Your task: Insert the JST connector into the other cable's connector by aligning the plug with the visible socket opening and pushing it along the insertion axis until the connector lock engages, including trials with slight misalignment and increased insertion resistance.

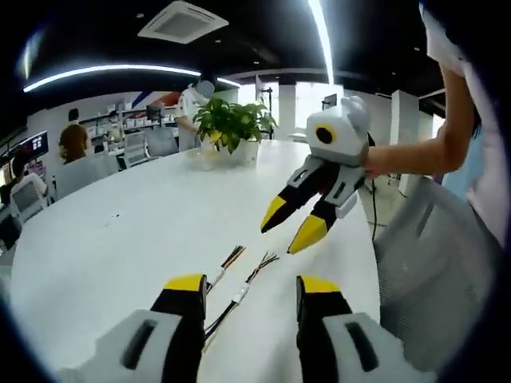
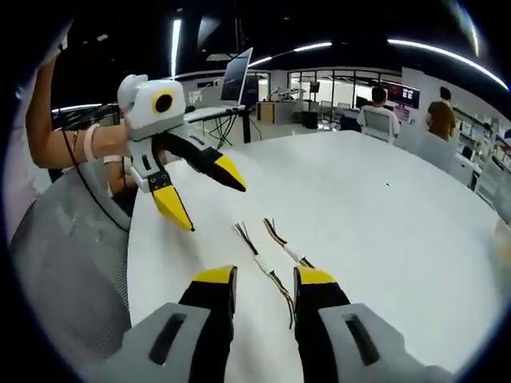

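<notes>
Two thin multicoloured wire cables with small white JST connectors, one and the other, are laid side by side, apart and unmated, on the round white tabletop. They are judged light, limp and fragile; hold is best taken on the stiff white housings, not the wires. The left tongs and the right tongs are held released and empty above them.

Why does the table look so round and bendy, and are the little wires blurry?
Left gripper view: the fisheye lens curves the white table; the ceiling light strips glare; the cables look soft. Right gripper view: the same curving; the cables show more clearly, the far people blurry.
</notes>
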Available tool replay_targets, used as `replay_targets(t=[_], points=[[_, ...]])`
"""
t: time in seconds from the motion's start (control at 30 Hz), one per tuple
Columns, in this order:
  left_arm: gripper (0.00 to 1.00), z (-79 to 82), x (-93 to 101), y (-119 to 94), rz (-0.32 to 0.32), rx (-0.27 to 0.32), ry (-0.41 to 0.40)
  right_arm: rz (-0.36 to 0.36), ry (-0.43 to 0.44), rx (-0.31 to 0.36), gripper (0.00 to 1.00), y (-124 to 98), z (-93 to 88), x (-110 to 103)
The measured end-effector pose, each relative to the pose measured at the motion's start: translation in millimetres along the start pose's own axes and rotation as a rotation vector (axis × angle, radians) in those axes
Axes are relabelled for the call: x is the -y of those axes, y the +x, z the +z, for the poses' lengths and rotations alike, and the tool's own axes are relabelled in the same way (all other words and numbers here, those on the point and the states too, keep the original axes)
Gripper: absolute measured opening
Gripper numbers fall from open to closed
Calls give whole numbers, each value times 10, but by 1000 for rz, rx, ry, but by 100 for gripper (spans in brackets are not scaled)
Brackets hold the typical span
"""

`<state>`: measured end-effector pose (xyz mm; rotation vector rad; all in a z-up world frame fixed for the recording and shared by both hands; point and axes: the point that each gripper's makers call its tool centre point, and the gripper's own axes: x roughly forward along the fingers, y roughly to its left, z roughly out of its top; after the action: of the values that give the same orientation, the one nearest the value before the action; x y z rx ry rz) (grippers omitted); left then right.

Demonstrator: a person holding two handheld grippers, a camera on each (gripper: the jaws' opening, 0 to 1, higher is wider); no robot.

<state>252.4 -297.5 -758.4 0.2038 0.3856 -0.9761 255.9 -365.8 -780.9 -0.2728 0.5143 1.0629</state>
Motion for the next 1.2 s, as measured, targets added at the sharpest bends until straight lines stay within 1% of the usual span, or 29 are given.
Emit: replay_targets(t=[0.07, 0.1, 0.13, 0.2, 0.3, 0.4, 0.5, 0.57, 0.6, 0.67, 0.73, 0.83, 0.9, 0.93, 0.97, 1.07, 1.13, 1.2], points=[[48, -10, -5, -45, 16, -7, -3, -13, 12, 3, 25, -35, -2, 4], [52, -21, -14, -65, 25, -13, -2, -24, 24, 10, 26, -63, 5, 7], [56, -33, -46, -96, 51, -15, 2, -34, 32, 14, 26, -83, 10, 12], [61, -37, -74, -148, 76, -13, 13, -48, 48, 18, 25, -124, 12, 9], [62, -16, -94, -224, 105, 3, -7, -64, 62, 20, 25, -180, 9, -16], [66, -12, -125, -275, 146, 1, 10, -80, 57, 17, 25, -223, 12, -54], [68, 12, -127, -302, 159, 12, -6, -85, 64, 3, 26, -242, -13, -63], [69, 34, -136, -331, 182, 20, 7, -87, 74, 4, 25, -270, 2, -85], [68, 42, -123, -339, 181, 24, 20, -88, 75, 5, 25, -281, 11, -96], [68, 57, -95, -351, 177, 30, 8, -90, 70, -7, 26, -306, 18, -129], [68, 79, -63, -367, 175, 41, 7, -92, 60, -14, 29, -324, 18, -153], [68, 67, -44, -375, 181, 34, -2, -103, 55, -25, 34, -357, 15, -178], [69, 59, -25, -384, 182, 32, -19, -127, 45, -37, 35, -383, 4, -177], [69, 60, -10, -391, 182, 34, -30, -147, 22, -51, 35, -397, -14, -170], [69, 62, -1, -397, 182, 37, -33, -147, 18, -55, 36, -398, -21, -186], [73, 44, 22, -414, 186, 31, -49, -153, 29, -71, 41, -411, -57, -225], [78, 10, 19, -430, 198, 15, -63, -155, 51, -84, 43, -426, -83, -245], [79, -8, 27, -446, 200, 12, -72, -163, 60, -94, 45, -444, -99, -254]])
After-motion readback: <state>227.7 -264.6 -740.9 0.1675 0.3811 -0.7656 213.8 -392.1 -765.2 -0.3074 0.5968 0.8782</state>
